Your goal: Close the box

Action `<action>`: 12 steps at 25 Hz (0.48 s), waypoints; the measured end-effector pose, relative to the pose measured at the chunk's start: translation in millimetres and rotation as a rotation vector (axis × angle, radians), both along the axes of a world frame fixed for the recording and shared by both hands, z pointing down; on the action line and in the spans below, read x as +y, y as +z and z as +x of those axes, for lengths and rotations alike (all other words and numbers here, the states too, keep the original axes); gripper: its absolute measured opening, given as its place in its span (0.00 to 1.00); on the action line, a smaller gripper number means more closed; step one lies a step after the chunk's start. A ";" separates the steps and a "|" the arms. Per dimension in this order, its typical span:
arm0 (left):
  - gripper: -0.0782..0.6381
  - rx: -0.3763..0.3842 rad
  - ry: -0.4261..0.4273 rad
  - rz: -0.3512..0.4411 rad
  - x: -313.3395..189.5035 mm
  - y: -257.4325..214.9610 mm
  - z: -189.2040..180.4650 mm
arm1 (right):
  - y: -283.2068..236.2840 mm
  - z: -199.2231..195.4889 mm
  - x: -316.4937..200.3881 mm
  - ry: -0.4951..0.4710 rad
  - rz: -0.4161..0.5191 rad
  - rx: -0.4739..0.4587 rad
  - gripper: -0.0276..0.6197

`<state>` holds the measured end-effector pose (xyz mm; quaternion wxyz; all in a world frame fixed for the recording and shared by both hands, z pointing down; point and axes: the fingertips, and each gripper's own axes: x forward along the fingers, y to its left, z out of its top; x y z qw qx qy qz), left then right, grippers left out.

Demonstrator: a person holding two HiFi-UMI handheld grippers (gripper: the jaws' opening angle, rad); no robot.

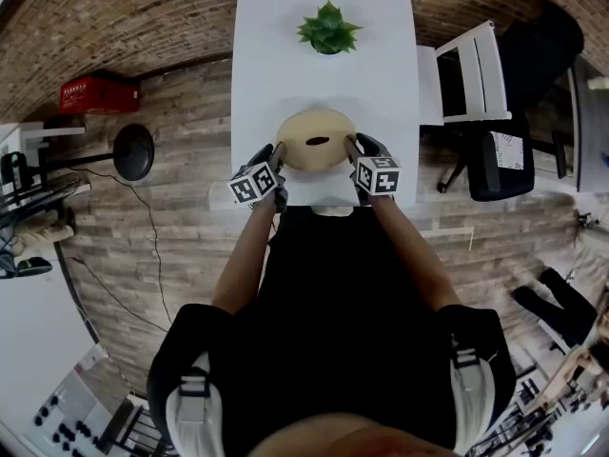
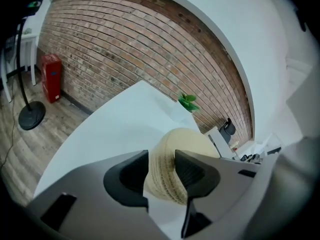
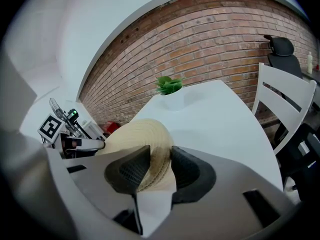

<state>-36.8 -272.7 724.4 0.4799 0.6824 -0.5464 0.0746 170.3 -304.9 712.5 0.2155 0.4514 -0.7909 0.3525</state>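
At the near edge of the table (image 1: 285, 55): the box (image 1: 316, 141), round, woven, straw-coloured, with a domed top and a dark oval at its centre. I can't tell whether the dome is a lid already seated or one still being set.

The left gripper (image 1: 278, 155) is on its left side and the right gripper (image 1: 352, 150) on its right. In each gripper view the woven edge fills the gap between the pads, so both are closed on it at a wide opening.

Judged handling:
- The box looks light, with a weave that gives a little and has a rough, grippy surface.
- A hard pinch could dent the edge, so an even hold on opposite sides, kept level, suits it best.

A plant (image 1: 328, 29) stands well apart at the far end.
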 end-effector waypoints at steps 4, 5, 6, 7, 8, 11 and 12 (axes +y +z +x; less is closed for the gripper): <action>0.35 -0.003 0.058 0.011 -2.0 1.3 1.5 | 0.6 0.3 -0.3 -0.005 0.003 0.000 0.24; 0.35 0.000 0.059 0.013 -1.8 1.9 1.9 | 1.1 0.4 -0.3 -0.005 0.004 -0.001 0.24; 0.35 0.001 0.059 0.015 -1.6 2.5 2.1 | 1.6 0.4 -0.2 -0.005 0.005 0.000 0.25; 0.35 -0.001 0.060 0.019 -1.5 2.7 2.2 | 1.9 0.3 -0.1 -0.004 0.005 0.000 0.24; 0.35 -0.004 0.062 0.023 -1.6 2.9 2.1 | 2.1 0.2 -0.2 -0.004 0.006 0.001 0.25; 0.35 -0.010 0.078 0.031 -1.9 4.1 1.3 | 1.7 -0.1 -0.4 -0.002 0.014 0.006 0.24; 0.35 -0.018 0.089 0.036 -1.7 4.5 1.0 | 1.4 -0.2 -0.1 -0.004 0.020 0.008 0.25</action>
